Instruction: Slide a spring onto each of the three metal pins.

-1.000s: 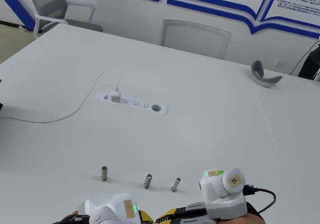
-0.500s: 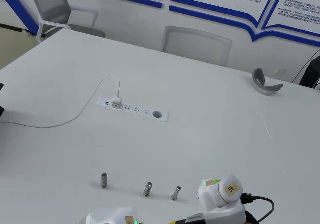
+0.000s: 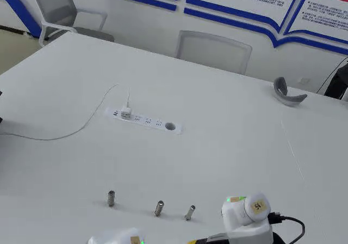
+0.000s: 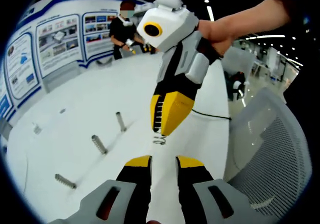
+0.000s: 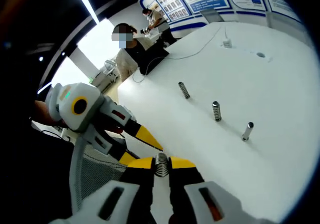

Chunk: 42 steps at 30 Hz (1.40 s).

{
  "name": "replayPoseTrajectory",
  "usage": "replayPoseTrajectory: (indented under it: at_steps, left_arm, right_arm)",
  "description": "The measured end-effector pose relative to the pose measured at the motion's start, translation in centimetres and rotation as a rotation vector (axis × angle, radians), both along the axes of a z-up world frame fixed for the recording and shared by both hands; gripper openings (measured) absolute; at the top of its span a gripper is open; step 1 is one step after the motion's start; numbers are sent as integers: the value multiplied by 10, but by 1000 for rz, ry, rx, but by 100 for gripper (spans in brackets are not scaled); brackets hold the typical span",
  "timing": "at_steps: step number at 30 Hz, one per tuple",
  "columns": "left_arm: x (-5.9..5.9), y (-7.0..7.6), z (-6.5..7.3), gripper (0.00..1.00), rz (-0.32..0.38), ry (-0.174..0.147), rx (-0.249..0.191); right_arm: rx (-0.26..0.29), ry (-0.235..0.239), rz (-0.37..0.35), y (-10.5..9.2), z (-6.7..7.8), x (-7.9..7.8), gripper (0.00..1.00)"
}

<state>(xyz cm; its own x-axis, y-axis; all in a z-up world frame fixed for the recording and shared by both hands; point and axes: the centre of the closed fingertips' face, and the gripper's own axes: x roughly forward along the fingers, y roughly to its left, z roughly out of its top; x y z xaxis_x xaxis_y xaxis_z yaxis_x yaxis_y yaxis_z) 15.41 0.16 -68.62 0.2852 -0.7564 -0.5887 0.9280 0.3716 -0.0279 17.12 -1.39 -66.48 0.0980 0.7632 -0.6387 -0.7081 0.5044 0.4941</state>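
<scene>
Three metal pins stand in a row along the near edge of the tabletop (image 3: pixel 228 146). The left pin (image 3: pixel 111 199) already wears a spring. So does the middle pin (image 3: pixel 159 208) beside it. The right pin (image 3: pixel 190 212) is bare metal.

Just off that near edge, the left tongs (image 4: pixel 164 160) hang with their jaws a narrow gap apart and nothing between them (white tabletop shows through the slot). The right tongs (image 5: pixel 160 162) are pinched on a loose spring (image 5: pixel 160 166), which sticks out from their tips. In the left gripper view they point downward with the spring at the bottom end, on the near side of the bare pin and apart from it. I cannot tell whether the spring touches the surface.

Toward the middle of the tabletop lies a white power strip (image 3: pixel 144 121) with a small charger (image 3: pixel 126 112) plugged in. Its cable (image 3: pixel 81 125) trails off toward the left edge. A grey chair (image 3: pixel 213 48) stands beyond the far edge, and a curved grey object (image 3: pixel 288 91) rests near the far right corner.
</scene>
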Motion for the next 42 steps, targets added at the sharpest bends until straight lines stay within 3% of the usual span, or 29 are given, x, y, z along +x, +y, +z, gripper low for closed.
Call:
replayPoseTrajectory:
  at_steps: [2,5,15,23,42]
  left_arm:
    - [0,2,-3,23,3,-7,17]
    - [1,8,-7,29,29,8,31]
    - [9,23,-9,34,119,46,6]
    - [15,34,-9,38,182,67,-19]
    - [26,61,-7,47,265,84,-44]
  right_arm:
    - [0,-4,-18,-4,1,4,12]
    - [-20,-17,-43,-11,-3,9,12]
    - [-111,-41,-97,-41,-18,26,12]
    - [-183,-66,-118,-58,-19,47,12]
    - [-293,-115,-105,-64,-22,92,12]
